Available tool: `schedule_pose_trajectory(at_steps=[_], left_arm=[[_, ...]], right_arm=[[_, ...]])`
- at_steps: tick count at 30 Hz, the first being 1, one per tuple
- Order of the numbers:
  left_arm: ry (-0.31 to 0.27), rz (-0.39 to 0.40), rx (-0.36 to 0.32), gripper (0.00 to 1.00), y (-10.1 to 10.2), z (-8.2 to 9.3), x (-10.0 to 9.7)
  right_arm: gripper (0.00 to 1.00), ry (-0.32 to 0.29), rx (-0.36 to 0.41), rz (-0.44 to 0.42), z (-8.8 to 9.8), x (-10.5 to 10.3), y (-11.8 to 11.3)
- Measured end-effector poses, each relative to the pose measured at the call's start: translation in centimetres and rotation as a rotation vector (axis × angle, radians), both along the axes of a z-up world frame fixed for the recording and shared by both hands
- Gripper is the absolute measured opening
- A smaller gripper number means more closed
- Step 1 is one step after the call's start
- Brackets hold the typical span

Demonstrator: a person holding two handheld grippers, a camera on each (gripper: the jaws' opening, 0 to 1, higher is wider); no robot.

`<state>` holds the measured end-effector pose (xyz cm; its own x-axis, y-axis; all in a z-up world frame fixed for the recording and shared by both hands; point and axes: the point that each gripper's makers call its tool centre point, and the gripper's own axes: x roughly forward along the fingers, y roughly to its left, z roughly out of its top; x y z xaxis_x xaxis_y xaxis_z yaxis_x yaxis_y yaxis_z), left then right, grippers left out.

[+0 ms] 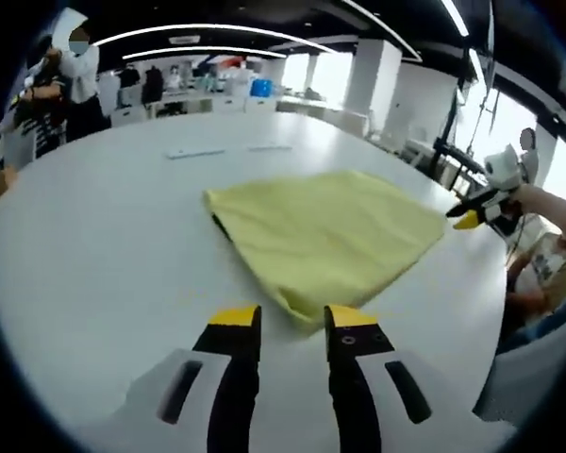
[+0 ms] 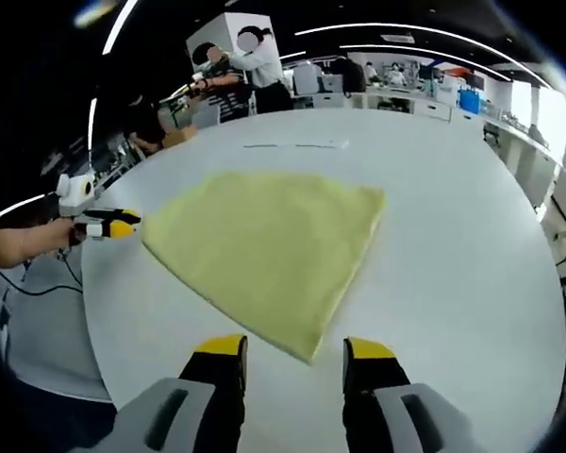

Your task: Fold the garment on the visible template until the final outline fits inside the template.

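Your yellow garment (image 1: 325, 241) lies part-folded on the white surface (image 1: 104, 245); both tongs (image 1: 292, 321) (image 2: 293, 352) gape empty, folds remaining.

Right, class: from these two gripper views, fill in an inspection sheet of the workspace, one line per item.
Surface: white table, large and rounded.
Job's things: yellow garment lies folded flat on the table; no template outline made out.
Clutter: two thin flat strips at the table's far side.
Grippers: left gripper open at the garment's near corner; right gripper open at another corner, holding nothing.
Cables: dark cable hangs off the table edge by a person's hand.
Surroundings: open office, ceiling light strips, people standing beyond the table.
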<state>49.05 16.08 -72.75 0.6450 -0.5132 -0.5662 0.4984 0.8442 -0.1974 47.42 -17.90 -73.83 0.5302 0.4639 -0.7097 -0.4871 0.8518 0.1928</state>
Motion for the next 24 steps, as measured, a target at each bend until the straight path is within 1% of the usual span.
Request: schedule_pose_trajectory(at_steps=[3,6,11,14,18,19,22,24], left_arm=[[0.008,0.023,-0.019,0.15,-0.1,-0.3,0.1],[0.01,0.037,-0.023,0.13,-0.2,-0.5,0.1],[0.035,0.059,-0.026,0.06,-0.3,-1.3,-0.1],[0.05,0.101,-0.078,0.05,-0.4,-1.4,-0.1],[0.055,0.107,-0.074,0.02,-0.3,-1.6,-0.1],[0.063,0.121,-0.087,0.02,-0.3,-1.6,-0.1],[0.067,0.135,-0.099,0.01,-0.3,-1.5,0.0],[0.071,0.136,-0.105,0.0,-0.4,-1.4,-0.1]], right_arm=[[0.3,-0.006,-0.004,-0.008,-0.3,-0.2,-0.2],[0.25,-0.012,-0.003,-0.012,-0.5,-0.2,-0.2],[0.19,-0.021,0.005,-0.025,-0.7,-0.2,-0.4],[0.14,-0.024,-0.004,-0.036,-0.9,-0.1,-0.7],[0.08,-0.03,0.0,-0.055,-1.0,0.1,-1.0],[0.07,-0.03,0.004,-0.054,-0.9,0.1,-0.9],[0.07,-0.041,0.015,-0.039,-0.7,0.2,-0.6],[0.04,-0.046,0.019,-0.035,-0.7,0.2,-0.5]])
